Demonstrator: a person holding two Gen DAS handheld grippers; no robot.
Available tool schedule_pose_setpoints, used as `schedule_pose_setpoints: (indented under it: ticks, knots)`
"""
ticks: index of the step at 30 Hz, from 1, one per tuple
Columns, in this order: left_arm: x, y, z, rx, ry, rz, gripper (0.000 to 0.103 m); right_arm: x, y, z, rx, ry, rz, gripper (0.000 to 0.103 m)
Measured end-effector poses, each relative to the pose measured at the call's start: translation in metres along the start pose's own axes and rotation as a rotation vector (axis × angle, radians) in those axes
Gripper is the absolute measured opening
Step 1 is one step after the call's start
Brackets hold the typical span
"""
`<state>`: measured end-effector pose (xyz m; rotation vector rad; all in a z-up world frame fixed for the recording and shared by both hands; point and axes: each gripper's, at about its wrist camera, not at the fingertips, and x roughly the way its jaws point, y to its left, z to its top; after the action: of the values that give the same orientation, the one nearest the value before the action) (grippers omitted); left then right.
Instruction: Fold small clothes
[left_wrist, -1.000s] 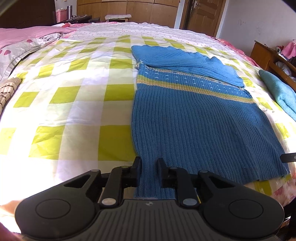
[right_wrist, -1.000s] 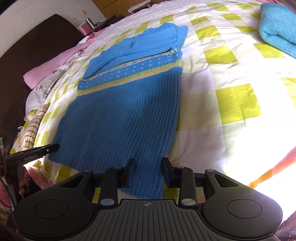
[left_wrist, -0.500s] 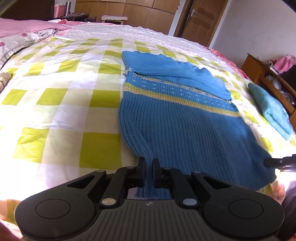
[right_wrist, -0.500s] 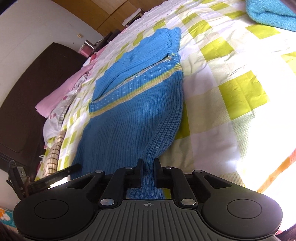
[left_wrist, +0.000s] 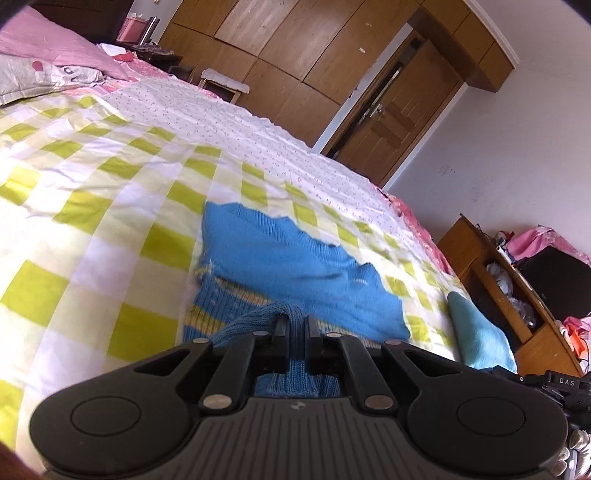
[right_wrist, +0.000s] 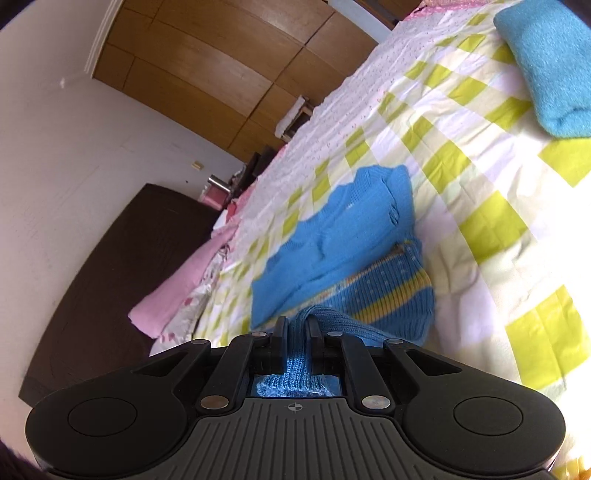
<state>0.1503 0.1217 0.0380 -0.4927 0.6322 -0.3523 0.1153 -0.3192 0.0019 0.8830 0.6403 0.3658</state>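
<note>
Left wrist view: we see left gripper (left_wrist: 295, 325) jaws clenched on the blue sweater (left_wrist: 295, 258) hem, lifted above the bed (left_wrist: 110, 166). Right gripper (right_wrist: 295, 325) jaws likewise grip hem, just closed.

Both jaws, wide apart a second ago, now pinch the hem corners of the blue ribbed knit sweater (left_wrist: 291, 258). The left gripper (left_wrist: 295, 326) and right gripper (right_wrist: 295, 326) carry the hem up off the bed, toward the striped chest.
</note>
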Motion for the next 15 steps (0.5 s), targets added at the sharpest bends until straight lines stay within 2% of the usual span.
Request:
schedule_pose_setpoints:
  ticks: [9,15]
  knots:
    - [0.061,0.002,0.065,0.023,-0.082,0.022,0.013,0.059,-0.009,0.074,0.042,-0.078,0.014,0.009]
    - [0.108,0.022,0.085,-0.017,-0.084,0.071,0.013,0.112,-0.023,0.115,0.072,-0.091,-0.011,0.008]
